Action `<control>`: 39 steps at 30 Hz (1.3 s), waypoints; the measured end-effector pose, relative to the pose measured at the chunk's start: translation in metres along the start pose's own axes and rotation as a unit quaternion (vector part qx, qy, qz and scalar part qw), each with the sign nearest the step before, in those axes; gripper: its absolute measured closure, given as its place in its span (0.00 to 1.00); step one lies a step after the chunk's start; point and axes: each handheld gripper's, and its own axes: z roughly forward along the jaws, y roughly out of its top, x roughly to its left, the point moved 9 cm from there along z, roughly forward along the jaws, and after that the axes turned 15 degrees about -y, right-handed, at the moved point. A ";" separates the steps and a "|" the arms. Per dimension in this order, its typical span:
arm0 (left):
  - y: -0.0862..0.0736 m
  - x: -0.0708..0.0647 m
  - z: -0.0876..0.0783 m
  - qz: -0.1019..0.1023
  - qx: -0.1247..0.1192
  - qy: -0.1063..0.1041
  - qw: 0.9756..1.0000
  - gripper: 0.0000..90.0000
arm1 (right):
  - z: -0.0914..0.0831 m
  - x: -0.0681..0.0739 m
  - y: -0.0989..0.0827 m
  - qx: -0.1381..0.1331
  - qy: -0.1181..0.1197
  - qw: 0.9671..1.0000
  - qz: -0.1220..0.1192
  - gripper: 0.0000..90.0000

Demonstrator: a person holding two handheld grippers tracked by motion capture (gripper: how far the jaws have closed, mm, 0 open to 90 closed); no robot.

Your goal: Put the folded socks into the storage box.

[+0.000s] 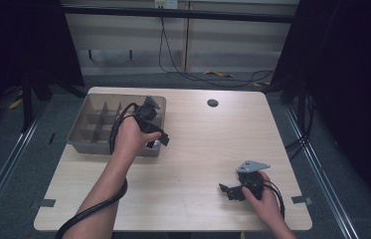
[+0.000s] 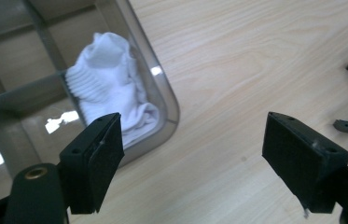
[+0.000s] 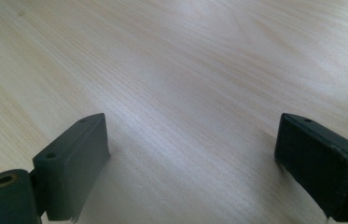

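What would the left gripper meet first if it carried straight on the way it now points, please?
Probably the bare wooden table just outside the corner of the grey divided tray. The left gripper is open, and its line runs beside the tray, with the white sock off to one side. Depth is hard to judge.

My light wooden table (image 1: pixel 193 149) carries a grey compartment tray (image 1: pixel 81 142) at its far left; a dark round grommet (image 1: pixel 213 103) sits near the far edge.

The divided grey tray (image 1: pixel 81 130) blocks the counter's (image 1: pixel 198 149) far-left part, its walls and partitions hemming each compartment. A white sock (image 2: pixel 111 100) fills the tray's near-right corner cell. Right of the tray and nearer than it, the counter lies bare, with wide passage.
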 end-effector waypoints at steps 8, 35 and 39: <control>0.001 -0.013 0.005 0.015 0.005 -0.010 1.000 0.23 | 0.000 0.000 0.000 0.000 0.001 1.000 -0.001 0.10; -0.009 -0.060 0.031 0.063 0.015 -0.060 0.996 0.21 | 0.000 0.001 0.000 0.000 0.003 1.000 0.001 0.10; -0.012 -0.066 0.035 0.066 0.016 -0.069 0.995 0.21 | 0.000 0.001 0.000 0.001 0.003 1.000 0.001 0.10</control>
